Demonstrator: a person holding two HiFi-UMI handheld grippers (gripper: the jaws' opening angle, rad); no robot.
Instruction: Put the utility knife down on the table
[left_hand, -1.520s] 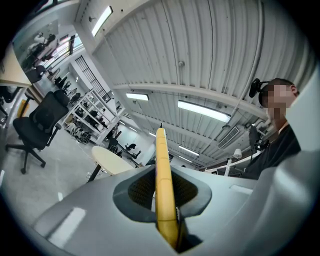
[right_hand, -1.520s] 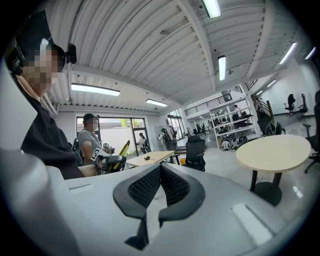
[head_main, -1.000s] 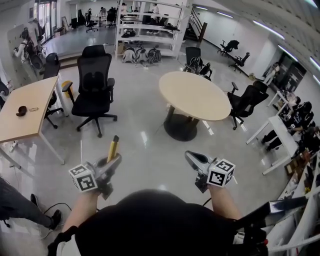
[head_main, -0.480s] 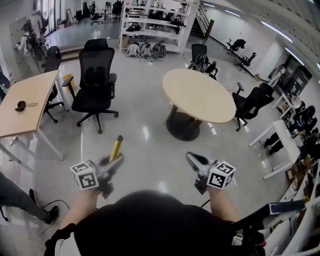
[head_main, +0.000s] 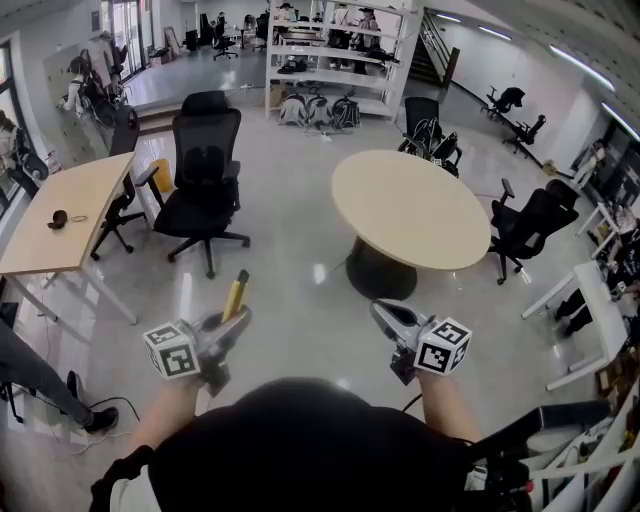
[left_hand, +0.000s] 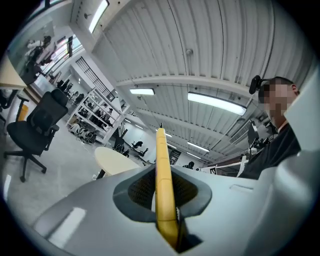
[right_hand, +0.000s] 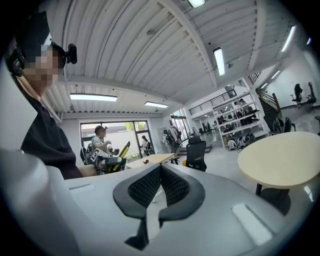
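- Yellow, slim and hard-cased, the utility knife (left_hand: 162, 165) is pinched by its rear end between the textured black pads of the left gripper (head_main: 234, 320). Most of the handle is left sticking out past the fingertips, tilted up a bit.
- Handling-wise it's judged light and rigid, so no flex is expected. That smooth casing could pivot or slide when it's gripped this far back, though.
- The flat sides of the handle are where it should be held, which is how it's clamped now. The far end is best treated as sharp tbh: a small dark tip is seen there, and whether the blade is out can't be told.
- On the right gripper (right_hand: 160, 172) the pads are brought together at the tips, with nothing between them.
- Only glossy grey floor (head_main: 300, 300) is found below the knife. The round beige table (head_main: 410, 205) is well ahead of both sets of fingertips, and the rectangular wooden desk (head_main: 70, 215) is well off beyond the left fingers, so the put-down is judged not yet started.
- Left gripper view only: the edge-on clamp, and a dark strip along the knife's lower side right by the pads.
- Head view only: how much knife overhangs the fingertips, and where both tables sit.
- Right gripper view only: its empty pads, and the knife-carrying gripper seen off to the side of its fingers.
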